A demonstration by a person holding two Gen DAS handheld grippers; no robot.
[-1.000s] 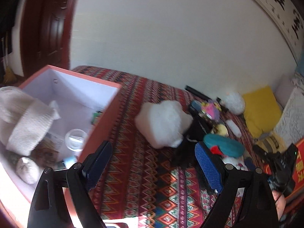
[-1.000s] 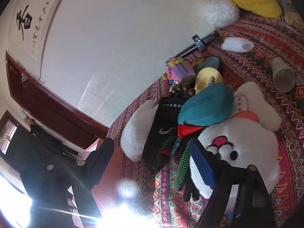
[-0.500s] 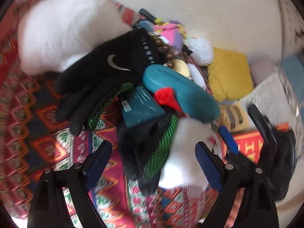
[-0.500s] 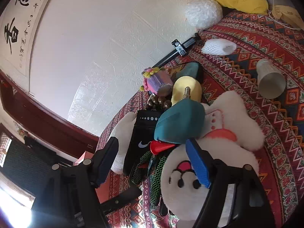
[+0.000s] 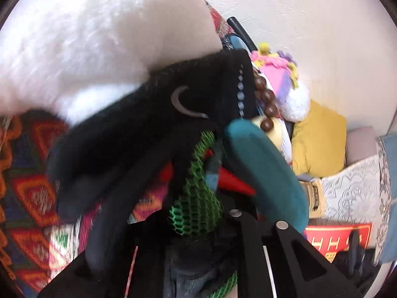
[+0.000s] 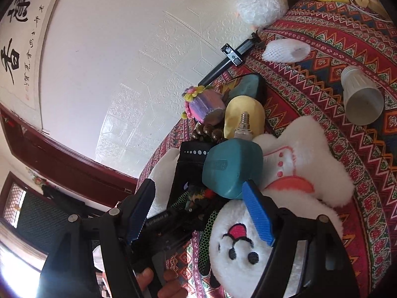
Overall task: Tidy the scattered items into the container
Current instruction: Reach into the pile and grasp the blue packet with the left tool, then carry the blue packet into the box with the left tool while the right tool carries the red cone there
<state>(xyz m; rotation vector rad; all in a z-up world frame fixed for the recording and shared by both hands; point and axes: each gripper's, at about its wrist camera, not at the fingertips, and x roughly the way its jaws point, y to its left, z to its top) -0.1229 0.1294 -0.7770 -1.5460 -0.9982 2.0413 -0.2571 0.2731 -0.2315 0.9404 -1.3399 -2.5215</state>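
Note:
A pile of items lies on the patterned cloth (image 6: 347, 57). In the left wrist view my left gripper (image 5: 198, 213) has pushed into the pile and is closed on a black and green mesh glove (image 5: 198, 198). A black glove (image 5: 139, 129) with a swoosh lies over it, with a teal case (image 5: 263, 173) to the right and a white plush cushion (image 5: 94, 44) behind. My right gripper (image 6: 201, 213) is open above the pile, its fingers either side of the teal case (image 6: 230, 168), beside a white plush rabbit (image 6: 285, 211). The left gripper (image 6: 163, 226) shows below it.
Brown beads (image 6: 208, 132), a yellow case (image 6: 244, 116) with a bulb, a knitted pink-purple toy (image 6: 203, 104), a black stick (image 6: 230, 58), a white foam net (image 6: 285, 49), a paper cup (image 6: 359, 99) and a yellow cushion (image 5: 320, 139) lie around. The wall stands close behind.
My left gripper swung away from the pink box, moved into the pile and closed on the mesh glove. My right gripper moved lower over the teal case and rabbit.

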